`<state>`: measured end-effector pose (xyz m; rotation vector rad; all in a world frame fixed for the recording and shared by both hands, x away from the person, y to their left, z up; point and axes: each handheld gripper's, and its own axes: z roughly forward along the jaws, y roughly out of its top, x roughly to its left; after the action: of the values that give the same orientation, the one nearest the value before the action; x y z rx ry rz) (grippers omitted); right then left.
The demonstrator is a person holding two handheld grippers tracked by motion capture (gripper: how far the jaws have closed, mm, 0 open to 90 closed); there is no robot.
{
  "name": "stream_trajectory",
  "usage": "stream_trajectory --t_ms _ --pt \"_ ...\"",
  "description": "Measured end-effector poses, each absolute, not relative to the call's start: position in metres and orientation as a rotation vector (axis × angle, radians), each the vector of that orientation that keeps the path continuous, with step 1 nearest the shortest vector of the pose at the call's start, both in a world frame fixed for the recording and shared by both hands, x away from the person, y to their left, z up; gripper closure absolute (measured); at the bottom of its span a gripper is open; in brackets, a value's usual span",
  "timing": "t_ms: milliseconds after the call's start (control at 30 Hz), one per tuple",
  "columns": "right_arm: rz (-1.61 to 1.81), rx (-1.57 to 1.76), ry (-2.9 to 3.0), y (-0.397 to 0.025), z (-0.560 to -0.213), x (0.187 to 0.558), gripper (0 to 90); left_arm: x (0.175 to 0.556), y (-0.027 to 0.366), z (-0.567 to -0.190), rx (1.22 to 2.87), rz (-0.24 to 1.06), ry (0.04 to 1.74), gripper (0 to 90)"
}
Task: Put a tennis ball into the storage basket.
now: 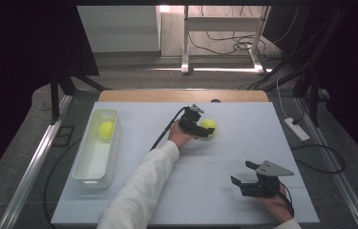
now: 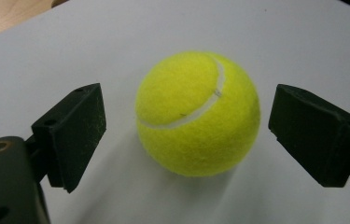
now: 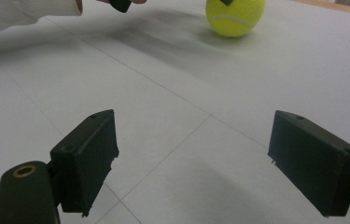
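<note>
The left tool [image 2: 186,130] stood apart astride the ball [image 2: 198,113]; light, fuzzy, springy, best squeezed across its middle.

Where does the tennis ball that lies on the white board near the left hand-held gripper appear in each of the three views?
High view: the tennis ball lies centre-top on the white board, at the left hand-held gripper.
Left gripper view: ball central, between the open jaws.
Right gripper view: ball at the top edge, right of centre.
Shared landmark: the white board.
</note>
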<state>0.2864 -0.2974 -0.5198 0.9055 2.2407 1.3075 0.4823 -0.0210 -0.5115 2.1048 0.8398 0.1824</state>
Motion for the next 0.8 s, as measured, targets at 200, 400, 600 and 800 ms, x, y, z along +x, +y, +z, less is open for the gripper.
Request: stream_trajectory --t_ms 200,400,600,800 --pt "1.304 0.905 2.241 -0.297 -0.5195 0.2858 15.3 0.4853 -0.0245 -0.5157 2.126 0.161 0.86 13.0" --pt "1.297 0.907 2.243 -0.2973 -0.5196 0.286 15.3 0.487 -0.0286 -0.5182 2.145 0.148 0.862 17.6" --pt "1.29 0.915 2.243 -0.2984 -0.5198 0.286 15.4 0.4869 -0.0294 -0.517 2.141 0.142 0.871 26.5" --pt "1.291 0.922 2.235 -0.3002 -0.5195 0.285 15.5 0.4869 -0.0249 -0.5135 2.156 0.163 0.885 27.3"
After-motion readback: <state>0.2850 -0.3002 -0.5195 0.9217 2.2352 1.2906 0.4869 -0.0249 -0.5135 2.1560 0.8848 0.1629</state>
